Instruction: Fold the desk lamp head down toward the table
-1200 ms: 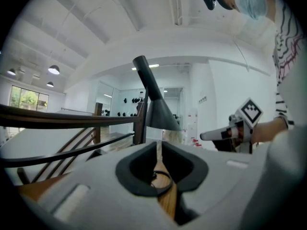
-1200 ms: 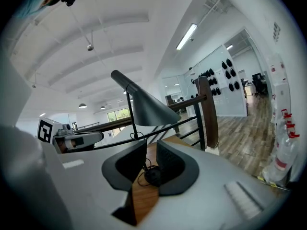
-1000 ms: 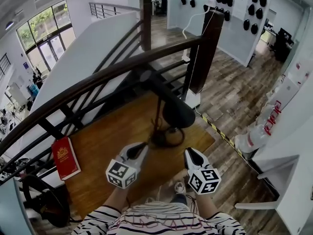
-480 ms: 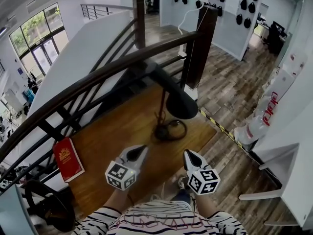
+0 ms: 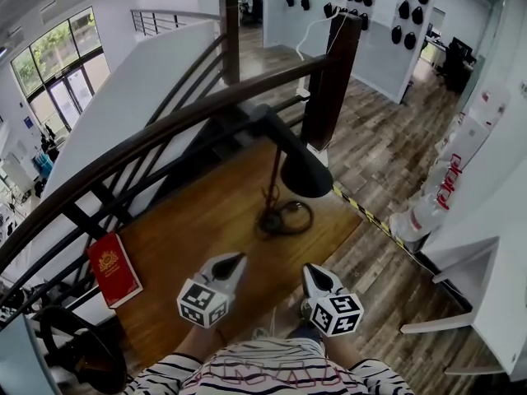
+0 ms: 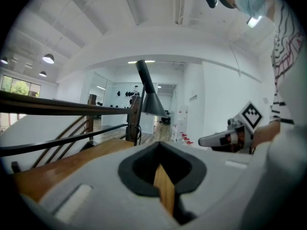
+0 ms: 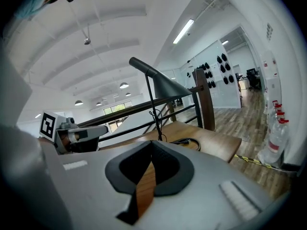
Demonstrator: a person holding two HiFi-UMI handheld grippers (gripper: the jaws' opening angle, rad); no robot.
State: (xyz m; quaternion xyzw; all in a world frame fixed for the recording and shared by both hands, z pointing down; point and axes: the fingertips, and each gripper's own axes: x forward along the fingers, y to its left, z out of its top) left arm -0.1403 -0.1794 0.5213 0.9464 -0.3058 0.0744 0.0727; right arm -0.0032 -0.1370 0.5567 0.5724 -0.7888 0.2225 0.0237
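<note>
**Head view:** a black desk lamp (image 5: 272, 219) stood on a wooden tabletop (image 5: 189, 229). Its cone-shaped lamp head (image 5: 306, 178) sat raised on a thin upright stem, the cone's long axis slanting down to the right. On the near side of the lamp, the left gripper (image 5: 235, 259) and right gripper (image 5: 311, 270) pointed toward it. Both were well apart from it, fingers closed on nothing. The lamp head hung more to the right gripper's side, so that hand looked the nearer. Far left of the lamp lay a red book (image 5: 113, 268) with a gold emblem, its lettering too small to read.

**Left gripper view:** the fingers met, empty. The lamp head (image 6: 151, 102) rose ahead and well above them.

**Right gripper view:** the fingers were pressed together, holding nothing. The lamp head (image 7: 165, 83) stood high ahead, its stem almost straight beyond the fingers. The left gripper appeared left of the lamp, its cube bearing a black-and-white square marker and no words.
</note>
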